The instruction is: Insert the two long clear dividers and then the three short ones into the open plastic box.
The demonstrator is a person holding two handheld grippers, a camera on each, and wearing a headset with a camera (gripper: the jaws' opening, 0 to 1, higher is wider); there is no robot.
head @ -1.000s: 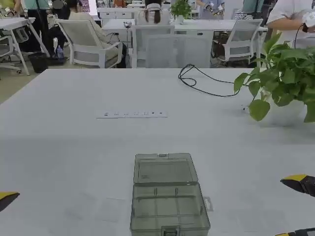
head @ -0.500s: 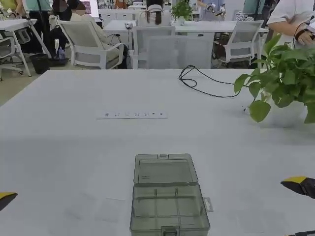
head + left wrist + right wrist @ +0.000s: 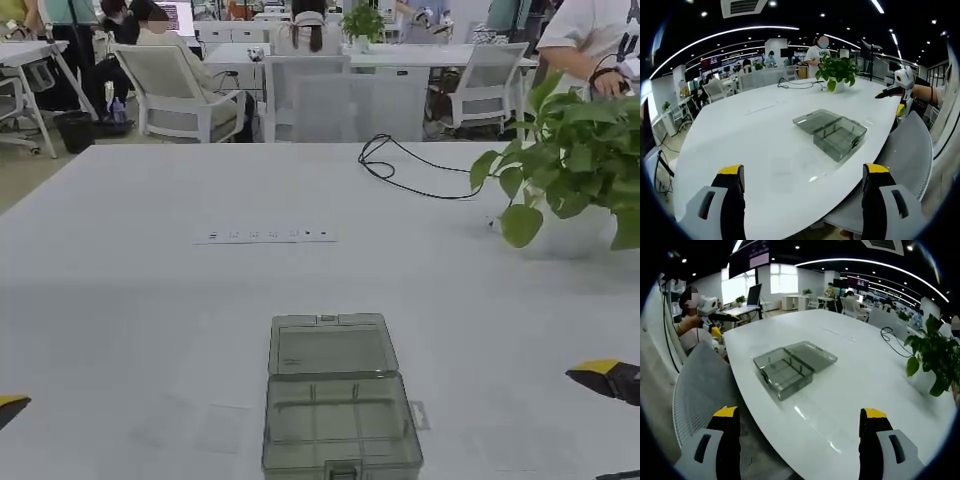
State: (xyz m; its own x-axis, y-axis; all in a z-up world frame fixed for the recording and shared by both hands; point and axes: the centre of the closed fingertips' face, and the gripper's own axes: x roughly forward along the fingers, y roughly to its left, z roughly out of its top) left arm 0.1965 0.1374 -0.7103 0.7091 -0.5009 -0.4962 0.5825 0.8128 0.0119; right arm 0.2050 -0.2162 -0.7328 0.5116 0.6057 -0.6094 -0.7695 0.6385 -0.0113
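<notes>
Position of plastic box: on the white worktop, close to its near edge, roughly midway between the two grippers. The box was open, its hinged lid folded flat on the worktop on the far side of the base. Both parts were smoky and translucent.

Contents: thin clear partition lines crossed inside the base. One ran along its length, with shorter ones across it, splitting the base into compartments. In the right gripper view the same grid pattern showed through the base. The exact count of partitions could not be read.

A small clear piece lay just beside the right wall of the base. What it was could not be told.

Left tongs: released, jaws spread wide, nothing between them, held off the near edge and aimed across the worktop at the box. Right tongs: likewise released and holding nothing, with the box well ahead of them.

Elsewhere on the worktop, a potted plant stood at the far right, a black cable looped near it, and a white power strip lay well beyond the lid.
</notes>
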